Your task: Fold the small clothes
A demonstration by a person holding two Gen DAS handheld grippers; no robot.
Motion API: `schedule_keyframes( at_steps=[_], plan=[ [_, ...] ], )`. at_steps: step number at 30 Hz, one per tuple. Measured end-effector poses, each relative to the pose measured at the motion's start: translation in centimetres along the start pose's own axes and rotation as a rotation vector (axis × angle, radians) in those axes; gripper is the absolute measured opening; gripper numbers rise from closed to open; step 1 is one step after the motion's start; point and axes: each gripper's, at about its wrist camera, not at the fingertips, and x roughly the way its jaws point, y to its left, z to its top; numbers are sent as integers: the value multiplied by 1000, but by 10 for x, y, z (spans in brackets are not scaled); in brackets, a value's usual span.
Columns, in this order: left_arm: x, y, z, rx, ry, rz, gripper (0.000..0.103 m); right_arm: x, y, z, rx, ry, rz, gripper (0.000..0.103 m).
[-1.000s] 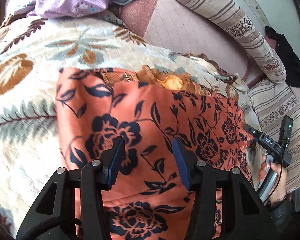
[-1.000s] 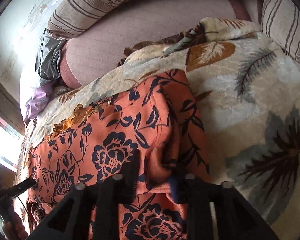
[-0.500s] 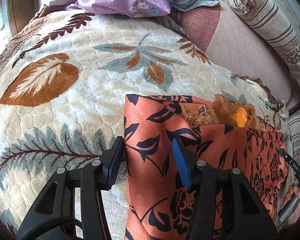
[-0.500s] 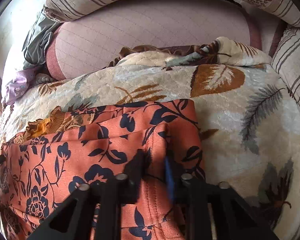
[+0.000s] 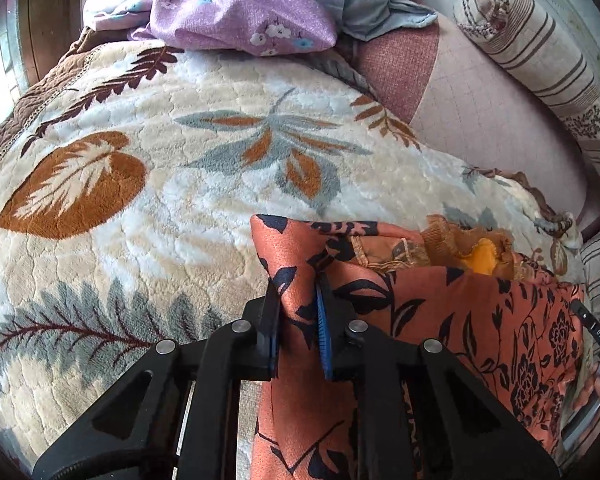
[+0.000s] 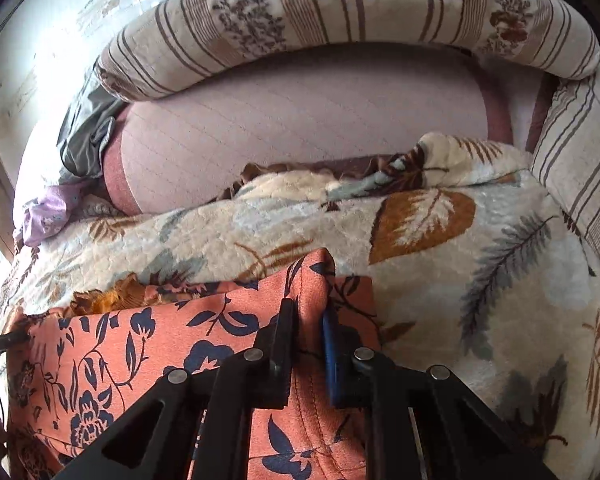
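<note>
Corners of orange navy-floral satin garment pinched: left gripper closing on one, right gripper clamps the other; folding not started.

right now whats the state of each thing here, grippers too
left gripper: jaws closing, pinching a corner of the orange garment
right gripper: shut on the garment's other corner
orange garment: spread on the blanket, both near corners bunched up in the grippers
blanket: laid flat under the garment
purple cloth: crumpled at the far end
grey cloth: crumpled by the bolster
bolster: lying along the wall
</note>
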Motion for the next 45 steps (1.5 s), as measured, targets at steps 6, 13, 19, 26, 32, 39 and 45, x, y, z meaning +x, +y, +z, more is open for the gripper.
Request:
schedule_keyframes(
  at_steps=[6,13,19,26,32,39,45],
  plan=[
    [2,-12,-5,91,2,58,15,32,-12,-28,37,86,10,22],
    [-51,-8,-27,157,-26,-8,15,-22,-6,-27,-29,65,51,26],
    [-36,-1,-55,154,62,21,15,-4,-7,-59,-71,194,21,27],
    [-110,0,-86,184,41,-86,30,-85,-15,-67,-66,156,92,32],
    [-165,18,-157,165,55,-124,60,-157,-28,-129,-99,185,170,46],
    [-197,29,-223,153,81,-134,60,-210,-47,-195,-98,238,156,46],
    [-209,47,-251,100,103,-134,60,-233,-65,-224,-70,276,123,46]
  ],
)
